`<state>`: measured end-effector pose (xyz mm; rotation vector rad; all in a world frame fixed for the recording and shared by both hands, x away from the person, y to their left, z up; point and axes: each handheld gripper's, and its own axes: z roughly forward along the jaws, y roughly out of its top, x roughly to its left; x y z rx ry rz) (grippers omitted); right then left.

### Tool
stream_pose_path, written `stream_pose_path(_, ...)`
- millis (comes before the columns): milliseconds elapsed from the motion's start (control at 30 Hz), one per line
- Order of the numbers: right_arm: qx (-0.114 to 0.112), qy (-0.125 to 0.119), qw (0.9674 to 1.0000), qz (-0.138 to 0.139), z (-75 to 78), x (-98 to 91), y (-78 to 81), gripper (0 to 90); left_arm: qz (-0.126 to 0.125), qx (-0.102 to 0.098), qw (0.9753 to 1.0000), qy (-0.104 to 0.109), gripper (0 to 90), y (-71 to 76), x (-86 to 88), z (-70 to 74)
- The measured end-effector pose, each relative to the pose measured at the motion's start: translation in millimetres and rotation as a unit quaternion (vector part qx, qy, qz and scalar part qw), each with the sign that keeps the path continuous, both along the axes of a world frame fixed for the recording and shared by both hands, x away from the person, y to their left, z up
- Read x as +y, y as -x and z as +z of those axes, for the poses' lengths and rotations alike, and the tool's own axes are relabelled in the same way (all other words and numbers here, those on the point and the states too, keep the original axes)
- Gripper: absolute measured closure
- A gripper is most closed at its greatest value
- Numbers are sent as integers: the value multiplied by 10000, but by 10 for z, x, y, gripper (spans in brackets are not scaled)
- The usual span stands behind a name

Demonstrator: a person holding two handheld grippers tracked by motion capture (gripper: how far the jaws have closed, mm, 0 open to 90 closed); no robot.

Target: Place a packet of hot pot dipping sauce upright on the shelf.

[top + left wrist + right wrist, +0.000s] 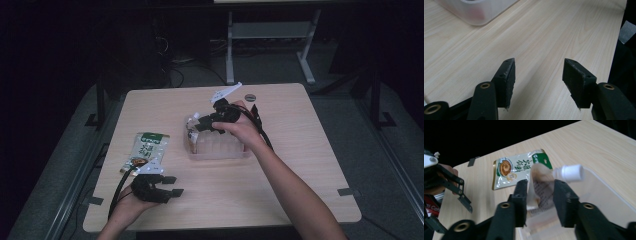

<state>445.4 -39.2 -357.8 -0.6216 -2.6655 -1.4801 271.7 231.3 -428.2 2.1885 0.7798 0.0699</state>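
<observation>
My right gripper (pixel 541 183) hangs over a clear plastic container (pixel 599 192) in the middle of the table. A beige spouted pouch (pixel 540 173) with a white screw cap (pixel 570 173) hangs blurred between its jaws, which stand apart and open. In the high view that right gripper (pixel 210 122) is above the container's (pixel 220 150) far left corner. My left gripper (pixel 173 185) rests low near the table's front left, open with nothing between its jaws. The left gripper (pixel 539 67) has bare wood under it and the container (pixel 479 10) ahead of it.
A green and white food packet (pixel 149 147) lies flat left of the container, just beyond the left gripper; the right gripper view has this packet (pixel 516 168) too. A small dark round object (pixel 250 97) sits near the far edge. Grey tape marks the table's corners.
</observation>
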Motion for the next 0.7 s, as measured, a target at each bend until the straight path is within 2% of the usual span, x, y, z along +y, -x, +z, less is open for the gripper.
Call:
stream_pose_path(167, -121, -46, 9998, -146, 27, -134, 98, 559, 39, -4, 10000, 28, 392, -24, 17, 3)
stream_pose_path(433, -363, 156, 9986, -365, 33, -344, 335, 507, -6, -36, 10000, 20, 364, -69, 15, 17)
stream_pose_path(600, -367, 193, 9982, -436, -25, -447, 497, 490, 14, -47, 10000, 4, 363, -94, 13, 19)
stream_pose_path(700, -323, 300, 9981, -441, -87, -490, 593, 479, -4, -79, 10000, -27, 362, -115, 14, 15)
